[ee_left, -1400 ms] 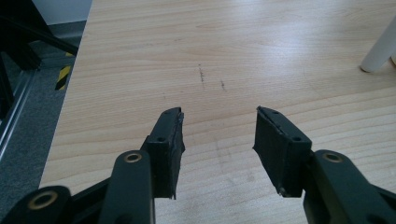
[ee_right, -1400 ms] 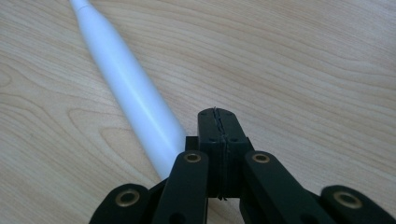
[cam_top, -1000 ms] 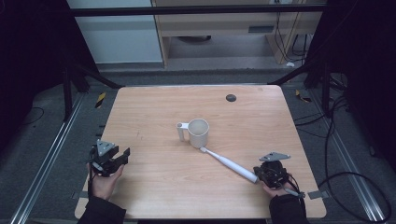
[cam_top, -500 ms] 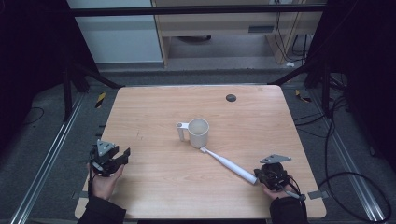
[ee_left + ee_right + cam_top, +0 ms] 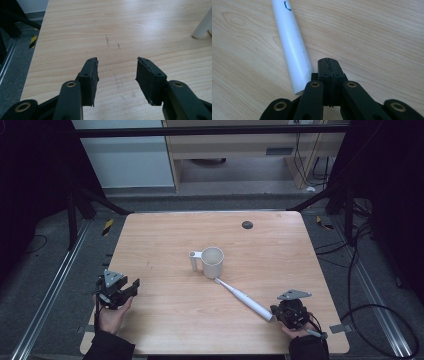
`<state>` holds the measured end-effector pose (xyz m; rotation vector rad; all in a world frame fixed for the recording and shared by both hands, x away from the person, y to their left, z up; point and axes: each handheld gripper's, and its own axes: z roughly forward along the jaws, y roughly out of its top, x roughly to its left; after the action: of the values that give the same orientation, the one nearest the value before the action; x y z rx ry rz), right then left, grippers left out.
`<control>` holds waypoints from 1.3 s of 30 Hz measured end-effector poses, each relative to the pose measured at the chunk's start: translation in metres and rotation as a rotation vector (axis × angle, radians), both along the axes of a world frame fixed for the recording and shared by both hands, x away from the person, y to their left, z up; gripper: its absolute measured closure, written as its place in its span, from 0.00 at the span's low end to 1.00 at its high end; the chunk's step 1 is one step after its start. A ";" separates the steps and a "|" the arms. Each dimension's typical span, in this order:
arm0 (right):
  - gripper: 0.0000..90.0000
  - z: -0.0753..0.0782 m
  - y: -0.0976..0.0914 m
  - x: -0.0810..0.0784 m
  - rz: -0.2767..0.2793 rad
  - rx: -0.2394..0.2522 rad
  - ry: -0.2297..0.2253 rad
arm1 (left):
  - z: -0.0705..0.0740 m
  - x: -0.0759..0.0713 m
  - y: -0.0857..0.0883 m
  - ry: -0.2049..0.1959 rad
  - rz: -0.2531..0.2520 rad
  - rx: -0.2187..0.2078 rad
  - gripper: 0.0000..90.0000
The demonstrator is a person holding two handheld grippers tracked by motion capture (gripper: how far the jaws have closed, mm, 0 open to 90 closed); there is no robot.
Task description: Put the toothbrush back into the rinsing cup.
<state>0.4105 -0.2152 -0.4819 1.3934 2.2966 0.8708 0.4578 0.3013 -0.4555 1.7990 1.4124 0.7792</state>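
On the pale wooden table (image 5: 165,245), high view: a white electric toothbrush (image 5: 243,299) lies diagonally, head end touching the base of a white plastic handled cup (image 5: 210,262), butt end just beside the right gripper (image 5: 289,312). Risk, as I judge it: any forward nudge would skate the brush along and could tip the cup. Right hand low near the table's near edge; left gripper (image 5: 120,291) well apart at the left edge, hand (image 5: 111,316) under it.

Left gripper view: jaws spread wide, bare wood between them, cup handle (image 5: 202,27) far right.

Right gripper view: right gripper's jaws pressed together, empty, tips beside the toothbrush's butt end; closed, they would only shove it.
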 end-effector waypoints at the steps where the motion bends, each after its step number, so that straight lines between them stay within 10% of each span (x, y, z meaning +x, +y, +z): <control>1: 1.00 0.000 0.001 -0.001 0.002 0.003 0.003 | 0.000 0.000 0.000 0.000 0.000 0.000 0.57; 39: 1.00 0.002 0.010 -0.018 0.025 0.035 0.006 | -0.001 0.001 0.000 0.003 -0.005 -0.003 0.56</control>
<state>0.3929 -0.2057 -0.4804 1.3857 2.3188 0.9197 0.4586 0.3010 -0.4564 1.8015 1.4101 0.7716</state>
